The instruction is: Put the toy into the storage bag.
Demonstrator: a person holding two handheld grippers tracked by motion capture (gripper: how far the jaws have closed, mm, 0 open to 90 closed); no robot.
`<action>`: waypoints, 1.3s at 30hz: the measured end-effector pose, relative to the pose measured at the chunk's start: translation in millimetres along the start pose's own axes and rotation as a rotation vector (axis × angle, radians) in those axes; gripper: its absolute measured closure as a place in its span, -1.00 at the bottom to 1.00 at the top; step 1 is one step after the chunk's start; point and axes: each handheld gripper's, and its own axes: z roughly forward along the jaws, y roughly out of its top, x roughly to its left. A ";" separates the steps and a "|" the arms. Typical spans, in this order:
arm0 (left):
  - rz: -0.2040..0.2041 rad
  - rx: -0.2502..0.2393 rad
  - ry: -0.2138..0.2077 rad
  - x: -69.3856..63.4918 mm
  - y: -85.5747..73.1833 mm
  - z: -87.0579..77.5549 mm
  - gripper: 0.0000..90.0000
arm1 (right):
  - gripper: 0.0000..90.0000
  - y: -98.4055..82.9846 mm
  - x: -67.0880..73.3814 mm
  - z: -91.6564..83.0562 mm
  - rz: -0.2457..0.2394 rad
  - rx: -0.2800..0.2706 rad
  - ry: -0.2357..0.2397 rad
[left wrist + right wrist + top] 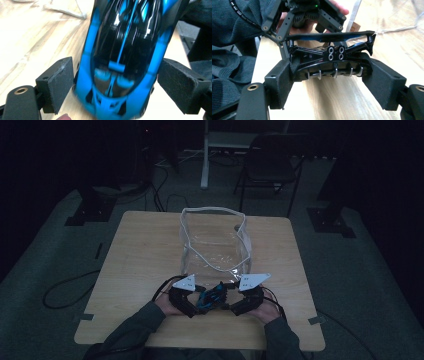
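The blue and black toy car (pixel 210 296) lies on the wooden counter (pixel 140 250) near the person's edge, between the two grippers, with a clear plastic bag (pixel 215 242) standing open just behind it.

The work in hand looks like passing the car from one gripper to the other, probably on its way into the bag. To do this well, the right gripper (pixel 329 75) should have a firm, centred hold on the car's rear end before the left gripper (pixel 115 85) backs away, and the left should draw straight back so its pads do not drag the nose sideways.

In the left gripper view the jaws stand as wide as they go, one pad on each side of the car's nose; the left pad (pixel 58 82) lies close to the body, and the right pad stands just off it, so it does not grip. The right gripper's jaws are fairly wide too, but its pads (pixel 280 82) press against both ends of the car's rear, holding it.
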 end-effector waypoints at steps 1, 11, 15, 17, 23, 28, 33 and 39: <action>-0.006 -0.004 -0.002 1.0 -0.9 -0.3 -0.68 | -0.42 0.5 -0.2 -1.3 0.000 -0.006 -0.006; -0.029 -0.011 0.042 4.1 -9.7 -5.1 -0.68 | -0.42 3.9 -0.9 -13.9 0.003 -0.038 -0.053; -0.044 -0.005 0.055 4.6 -15.2 -6.8 -0.68 | -0.41 6.2 0.6 -16.5 -0.002 -0.040 -0.066; -0.056 -0.003 0.059 5.6 -18.3 -7.7 -0.68 | -0.41 7.7 1.8 -17.2 -0.010 -0.038 -0.073; -0.072 0.002 0.084 7.8 -22.5 -9.7 -0.68 | -0.41 10.7 4.9 -17.0 -0.031 -0.027 -0.096; -0.082 0.009 0.096 9.7 -26.7 -9.3 -0.67 | -0.41 13.2 8.6 -17.9 -0.048 -0.019 -0.110; -0.087 0.013 0.106 10.2 -28.2 -8.7 -0.67 | -0.41 16.7 13.3 -20.3 -0.071 -0.021 -0.129; -0.103 0.008 0.104 11.8 -29.1 -8.8 -0.67 | -0.41 26.7 22.4 -27.3 -0.111 -0.038 -0.151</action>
